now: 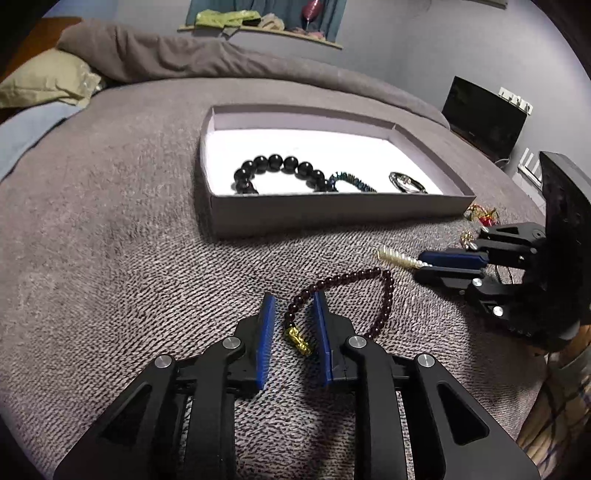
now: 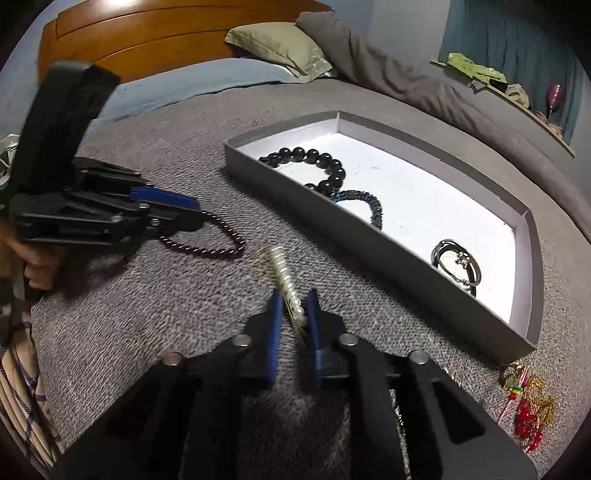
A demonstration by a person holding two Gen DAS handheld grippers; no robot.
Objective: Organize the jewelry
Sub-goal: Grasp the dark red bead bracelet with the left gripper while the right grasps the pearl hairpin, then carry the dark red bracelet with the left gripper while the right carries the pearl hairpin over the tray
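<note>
A dark red bead bracelet (image 1: 373, 284) with a gold charm (image 1: 298, 341) lies on the grey blanket. My left gripper (image 1: 293, 308) straddles its near end, jaws open around the beads, not closed. It also shows in the right wrist view (image 2: 207, 247). My right gripper (image 2: 293, 306) is shut on a pearl hair comb (image 2: 284, 277), held just above the blanket; it shows in the left wrist view (image 1: 397, 258). A grey tray (image 1: 332, 210) holds a black bead bracelet (image 1: 280, 166), a blue-green bracelet (image 1: 351, 181) and a silver ring piece (image 1: 406, 182).
Red and gold trinkets (image 2: 528, 417) lie on the blanket right of the tray, also seen in the left wrist view (image 1: 482, 216). Pillows (image 2: 280, 48) and a wooden headboard (image 2: 166, 33) are at the far side. A dark screen (image 1: 484, 118) stands by the wall.
</note>
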